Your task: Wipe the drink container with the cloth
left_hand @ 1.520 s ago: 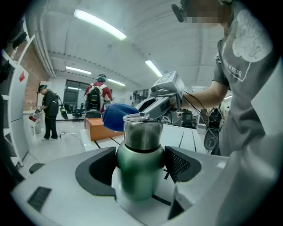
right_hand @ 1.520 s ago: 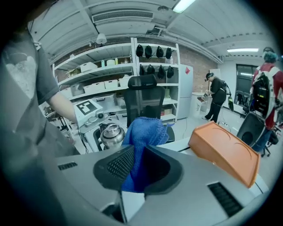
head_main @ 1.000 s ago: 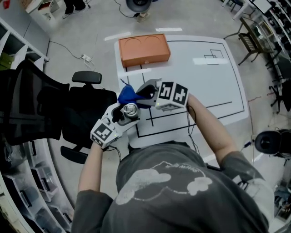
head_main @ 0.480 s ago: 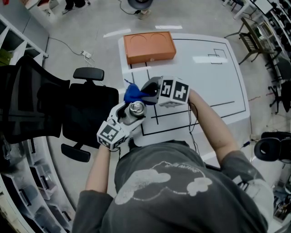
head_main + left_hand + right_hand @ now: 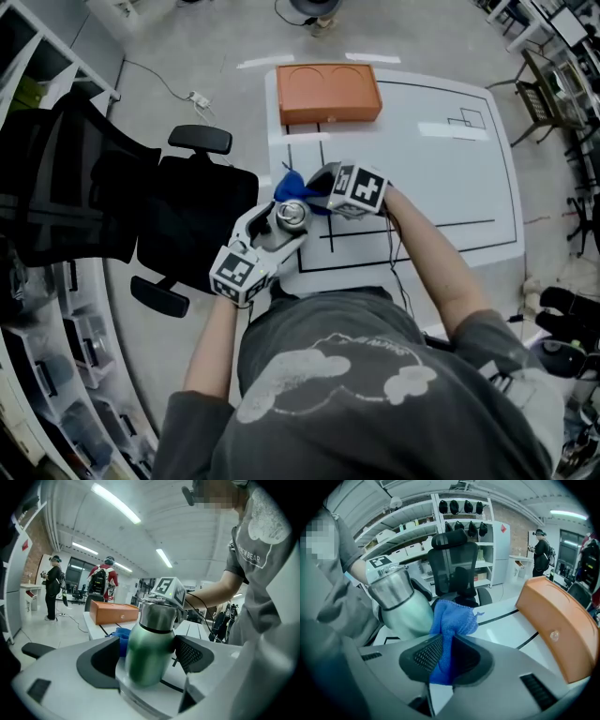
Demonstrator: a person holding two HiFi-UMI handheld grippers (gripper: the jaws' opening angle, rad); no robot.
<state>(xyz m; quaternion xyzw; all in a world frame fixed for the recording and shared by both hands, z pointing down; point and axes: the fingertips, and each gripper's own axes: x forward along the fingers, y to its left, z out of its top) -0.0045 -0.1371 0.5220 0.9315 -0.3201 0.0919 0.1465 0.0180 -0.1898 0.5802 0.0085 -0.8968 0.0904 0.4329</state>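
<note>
A green metal bottle with a steel cap [image 5: 150, 641] is held upright over the table's left edge, and my left gripper [image 5: 149, 654] is shut on its body. From above, its cap [image 5: 292, 215] shows just ahead of the left gripper [image 5: 272, 232]. My right gripper [image 5: 446, 654] is shut on a blue cloth [image 5: 451, 620], whose free end presses against the bottle's side [image 5: 407, 609]. Overhead, the blue cloth [image 5: 290, 184] sits between the bottle and the right gripper [image 5: 319, 187].
An orange box [image 5: 328, 92] lies at the far end of the white table [image 5: 441, 178], which is marked with black lines. A black office chair [image 5: 178, 216] stands left of the table. Shelving [image 5: 417, 536] lines the left wall. People stand across the room [image 5: 101, 585].
Both grippers, the bottle and the cloth have shifted slightly right and further from me, staying together. The cloth remains against the bottle.
</note>
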